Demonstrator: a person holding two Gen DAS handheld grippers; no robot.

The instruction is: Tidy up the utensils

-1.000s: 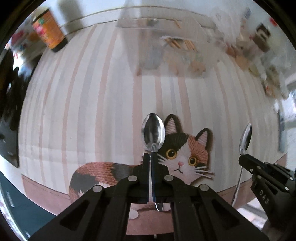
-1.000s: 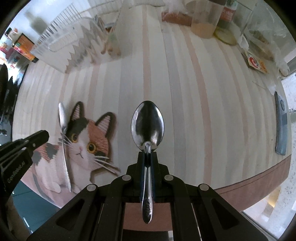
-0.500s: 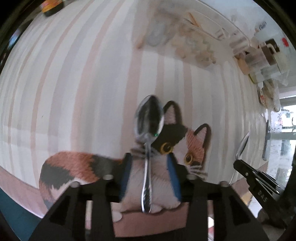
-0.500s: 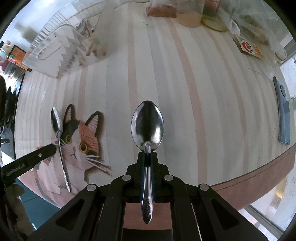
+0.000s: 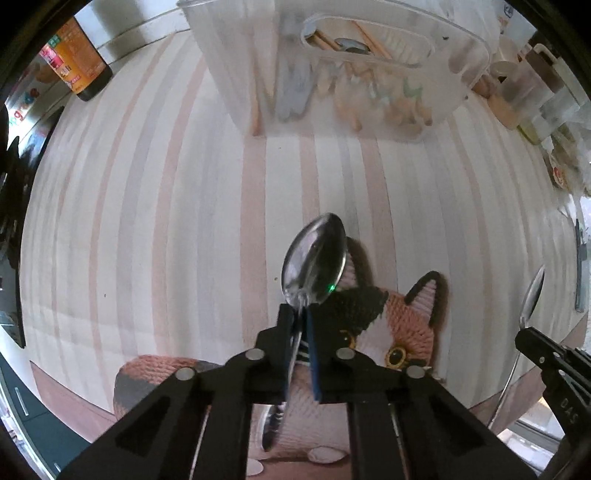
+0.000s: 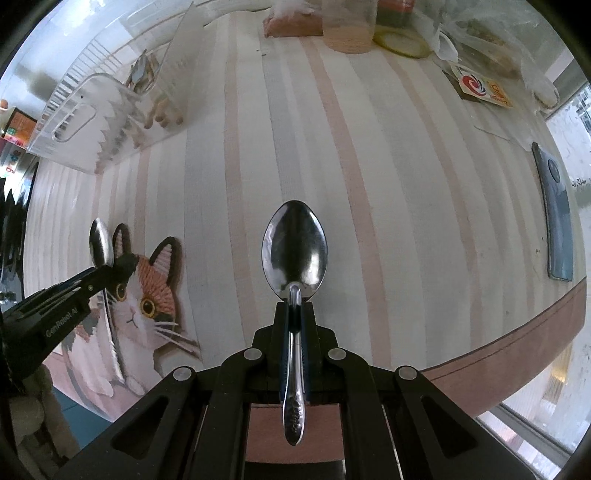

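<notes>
Left tongs [image 5: 300,319] clamped on a spoon [image 5: 314,258], raised over the cat mat [image 5: 402,325]; right tongs [image 6: 294,308] clamped on a second spoon [image 6: 294,251]. Bare striped desk [image 5: 166,221] ahead up to the clear utensil bin [image 5: 332,66]; desk edge close on the right.

I see a table under a pink-and-grey striped cloth [image 6: 369,184] carrying a cat-shaped mat [image 6: 147,295] near the front edge, a clear utensil bin [image 5: 332,74] at the far side, a dark bottle [image 5: 79,62], a phone [image 6: 557,229] and jars [image 6: 347,26].
</notes>
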